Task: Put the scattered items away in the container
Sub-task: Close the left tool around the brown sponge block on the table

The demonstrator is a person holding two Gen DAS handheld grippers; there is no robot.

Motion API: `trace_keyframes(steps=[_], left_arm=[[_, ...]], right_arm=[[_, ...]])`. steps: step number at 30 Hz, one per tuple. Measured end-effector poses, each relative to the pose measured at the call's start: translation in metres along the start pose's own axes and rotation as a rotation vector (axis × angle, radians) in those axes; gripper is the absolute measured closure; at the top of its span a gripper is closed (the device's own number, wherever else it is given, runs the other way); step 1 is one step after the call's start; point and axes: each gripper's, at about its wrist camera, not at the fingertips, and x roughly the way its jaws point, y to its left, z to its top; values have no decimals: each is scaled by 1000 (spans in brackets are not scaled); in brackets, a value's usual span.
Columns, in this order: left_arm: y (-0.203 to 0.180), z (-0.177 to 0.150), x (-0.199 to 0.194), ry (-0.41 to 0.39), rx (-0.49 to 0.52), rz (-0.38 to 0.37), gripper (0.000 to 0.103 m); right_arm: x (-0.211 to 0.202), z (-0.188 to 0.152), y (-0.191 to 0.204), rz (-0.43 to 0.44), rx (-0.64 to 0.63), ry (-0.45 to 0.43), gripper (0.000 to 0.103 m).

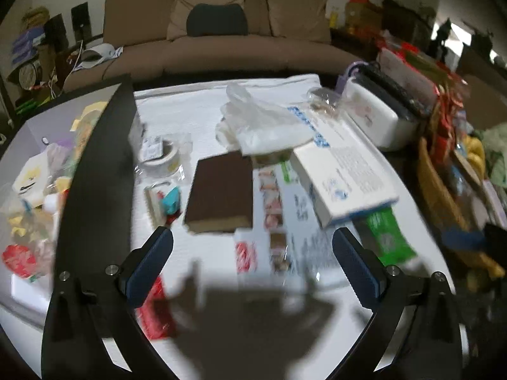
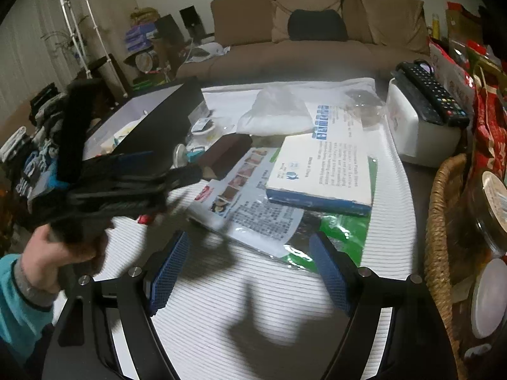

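Nearest to the left wrist camera, the left gripper [image 1: 253,264] is seen with its jaws wide apart, and nothing is held between the blue pads [image 1: 149,264]. Its shadow falls on the white ribbed mat [image 1: 196,117] just below. In the right wrist view, the right gripper [image 2: 250,270] is also held with the jaws apart and empty, above the same mat. At the left of that view the person's hand [image 2: 60,253] with a blue sleeve [image 2: 19,297] is seen around the handle of the other gripper; that part is blurred.

Just beyond the left gripper's fingers, a red packet [image 1: 158,310] lies at the left, and a flat printed package with food pictures [image 1: 279,218] lies in the middle. A brown block [image 1: 221,191] rests beside this package, touching its left edge. A small teal item [image 1: 171,201] and a tape roll [image 1: 160,155] are found further left, near the black wall of the container [image 1: 104,171]. The container stands at the left edge of the mat and is already partly filled with small packets [image 1: 28,174].

At the right, a white and blue box [image 1: 342,174] lies tilted on top of a green packet [image 1: 386,237]. Behind the brown block a clear plastic bag [image 1: 263,123] is placed. Further back a white case [image 2: 421,133] with a remote control [image 2: 434,95] on it is seen, and a wicker basket [image 2: 439,221] stands at the right. A brown sofa [image 1: 218,31] closes the background.
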Motion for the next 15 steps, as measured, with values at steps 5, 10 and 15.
trace_keyframes(steps=[5,10,15], left_arm=[[15,11,46,60,-75,47,2],[37,11,85,126,-142,70,2],[48,8,102,138,-202,29,6]], right_arm=[[-6,5,-16,40,58,-13,21],[-8,7,-16,80,58,-14,19],[-1,8,-13,92,54,6,19]])
